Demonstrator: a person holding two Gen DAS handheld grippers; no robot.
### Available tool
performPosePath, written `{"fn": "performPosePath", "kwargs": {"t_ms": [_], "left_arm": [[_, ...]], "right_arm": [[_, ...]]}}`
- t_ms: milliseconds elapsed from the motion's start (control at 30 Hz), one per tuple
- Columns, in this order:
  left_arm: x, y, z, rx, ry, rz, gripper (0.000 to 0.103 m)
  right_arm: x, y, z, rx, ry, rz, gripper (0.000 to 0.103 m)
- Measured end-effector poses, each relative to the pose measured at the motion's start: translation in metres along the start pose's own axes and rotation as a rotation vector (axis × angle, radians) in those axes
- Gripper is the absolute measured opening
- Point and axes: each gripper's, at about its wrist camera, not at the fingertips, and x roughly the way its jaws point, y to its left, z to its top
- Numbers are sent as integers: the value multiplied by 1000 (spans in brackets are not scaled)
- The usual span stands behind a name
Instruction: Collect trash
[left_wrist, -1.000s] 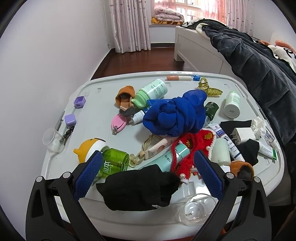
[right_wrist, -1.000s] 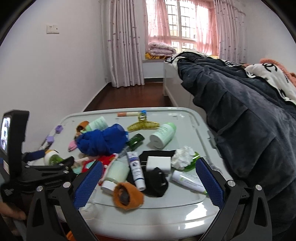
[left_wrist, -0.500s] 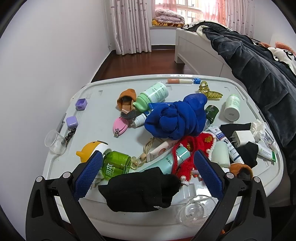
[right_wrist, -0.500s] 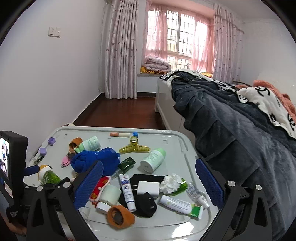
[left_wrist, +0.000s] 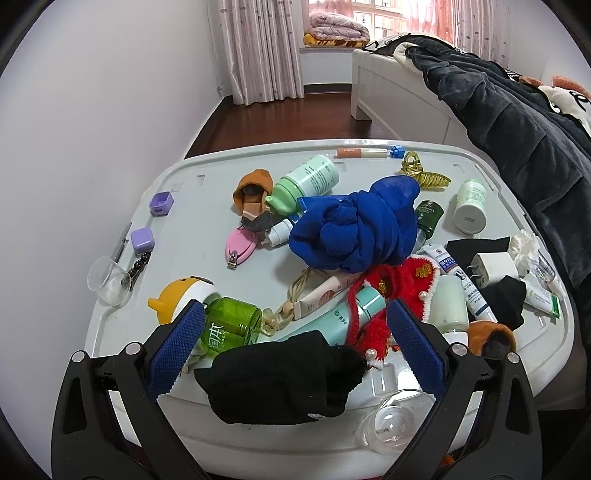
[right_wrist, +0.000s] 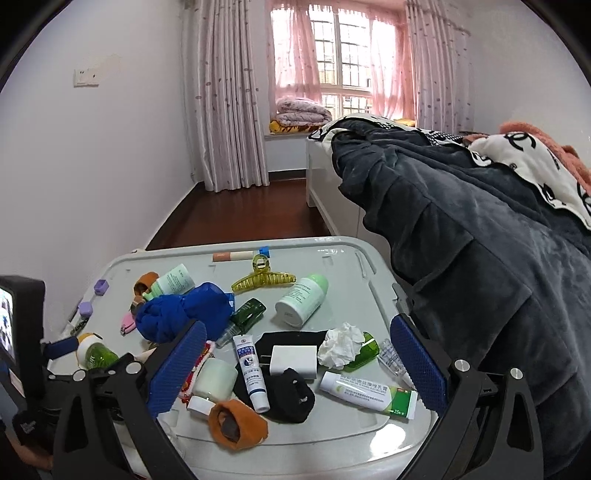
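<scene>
A crumpled white tissue (right_wrist: 340, 345) lies on the grey lid (right_wrist: 332, 266) near its right side, against a green plastic piece (right_wrist: 366, 353). The same tissue (left_wrist: 524, 246) shows at the right edge in the left wrist view. My right gripper (right_wrist: 295, 369) hangs open above the near right part of the lid, holding nothing, with the tissue ahead between its fingers. My left gripper (left_wrist: 293, 345) is open over the near edge, above a black sock (left_wrist: 280, 376), and holds nothing.
The lid is crowded: a blue cloth (left_wrist: 354, 229), green bottles (left_wrist: 229, 325), tubes (right_wrist: 367, 395), a white charger (right_wrist: 293, 360), a yellow hair clip (right_wrist: 262, 278), a clear cup (left_wrist: 107, 282), orange socks (right_wrist: 236, 424). A bed with a dark blanket (right_wrist: 480, 258) borders the right side. A wall is on the left.
Both grippers have risen and pulled back a little from the lid, the right one more, so more of the room shows. Both stay open. Nothing on the lid has moved.
</scene>
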Motion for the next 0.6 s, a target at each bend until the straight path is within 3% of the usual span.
{"fn": "performPosePath", "kwargs": {"t_ms": [133,267,400,433,467,500,600], "left_arm": [[7,0,14,-15,-9,-54,96],[28,-15,45,-24,-9,-157,96],[75,-43,61,32,59,-128,95],[87,-48,62,51,82,-118,93],[101,-53,61,71,112,-99,83],[108,-53,61,74,126,-112,72],[112,-41,59,-1,114,-182,58]], "right_arm": [[-2,-6,2,22,-7,-9,99],[-3,-13,5,45,-9,13,99],[-6,-20,7,47,-19,0,99],[-8,-21,8,46,-24,-5,99],[-10,-24,9,44,-34,-16,99],[-11,-25,9,42,-40,-22,99],[-16,-29,10,25,-67,-48,99]]}}
